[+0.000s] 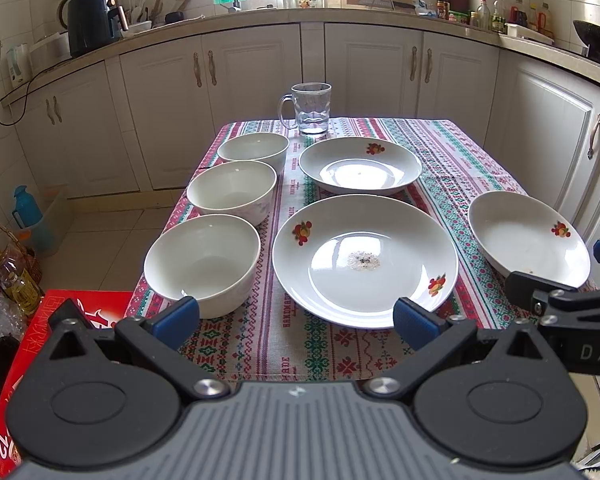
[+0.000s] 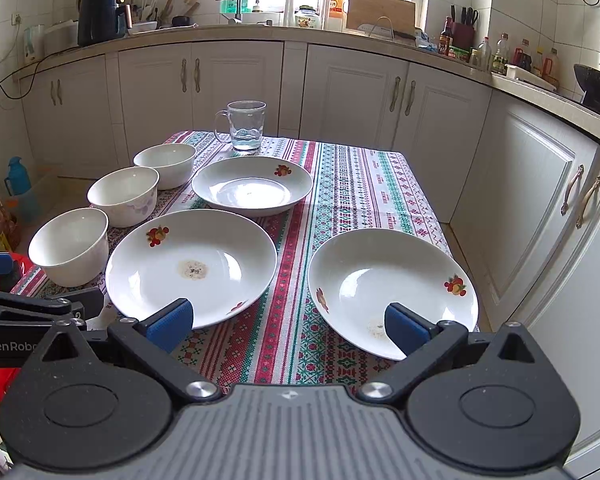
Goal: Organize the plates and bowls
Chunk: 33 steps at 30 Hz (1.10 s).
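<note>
My left gripper hangs released at the near edge of the table, its blue-padded fingers spread wide and grasping nothing. My right gripper is likewise released, its blue pads far apart, the right one in front of the near rim of the right-hand white plate with fruit prints, though I cannot tell whether it touches.

On the patterned red, green and white tablecloth three white ceramic bowls stand in a row along the left side: the near bowl, the middle bowl with a faint floral print and the far bowl, each close to the next. To their right, down the middle, lie the large white plate with fruit prints and a speckled residue at its centre and, beyond it, a smaller white fruit-printed plate. The right-hand plate sits apart near the table's right edge and carries a small stain near its near rim.

A clear glass mug with a handle stands at the far end, just beyond the far plate. White kitchen cabinets line the background.
</note>
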Available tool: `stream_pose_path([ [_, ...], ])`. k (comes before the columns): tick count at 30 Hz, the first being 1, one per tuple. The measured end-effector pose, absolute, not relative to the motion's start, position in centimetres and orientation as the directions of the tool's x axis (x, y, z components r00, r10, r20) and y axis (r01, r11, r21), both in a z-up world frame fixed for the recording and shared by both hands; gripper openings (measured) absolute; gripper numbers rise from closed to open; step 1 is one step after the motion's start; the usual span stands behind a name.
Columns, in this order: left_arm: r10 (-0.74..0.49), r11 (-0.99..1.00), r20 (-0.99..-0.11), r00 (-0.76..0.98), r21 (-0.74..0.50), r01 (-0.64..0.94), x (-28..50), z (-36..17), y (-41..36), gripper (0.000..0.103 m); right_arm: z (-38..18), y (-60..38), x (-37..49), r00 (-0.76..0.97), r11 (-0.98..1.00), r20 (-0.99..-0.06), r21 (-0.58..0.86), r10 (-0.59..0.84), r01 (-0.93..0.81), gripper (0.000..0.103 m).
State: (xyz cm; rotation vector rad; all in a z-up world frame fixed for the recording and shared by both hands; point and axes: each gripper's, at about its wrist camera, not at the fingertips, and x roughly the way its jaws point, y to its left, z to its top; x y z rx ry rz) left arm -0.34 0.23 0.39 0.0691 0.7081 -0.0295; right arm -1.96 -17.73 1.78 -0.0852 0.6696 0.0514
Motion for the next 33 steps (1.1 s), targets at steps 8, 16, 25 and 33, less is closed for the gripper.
stream_pose_path([
  [8,-0.004,0.997,-0.651,0.759,0.053,0.051,-0.35,0.39,0.24,0.102,1.85,-17.63,-2.06,0.786,0.995,-0.618,-0.070,0.016,-0.075,0.103],
  [16,-0.004,0.997,-0.650,0.760,0.053,0.050,-0.35,0.44,0.25,0.102,1.88,-17.61,-2.06,0.786,0.995,-0.618,-0.070,0.016,-0.075,0.103],
  [25,-0.004,0.997,-0.650,0.760,0.052,0.050,-0.37,0.42,0.25,0.102,1.90,-17.60,-2.07,0.788,0.994,-0.616,-0.074,0.013,-0.075,0.103],
  [33,-0.004,0.997,-0.650,0.760,0.053,0.050,-0.38,0.41,0.23,0.102,1.95,-17.57,-2.12,0.789,0.994,-0.614,-0.077,0.012,-0.074,0.103],
])
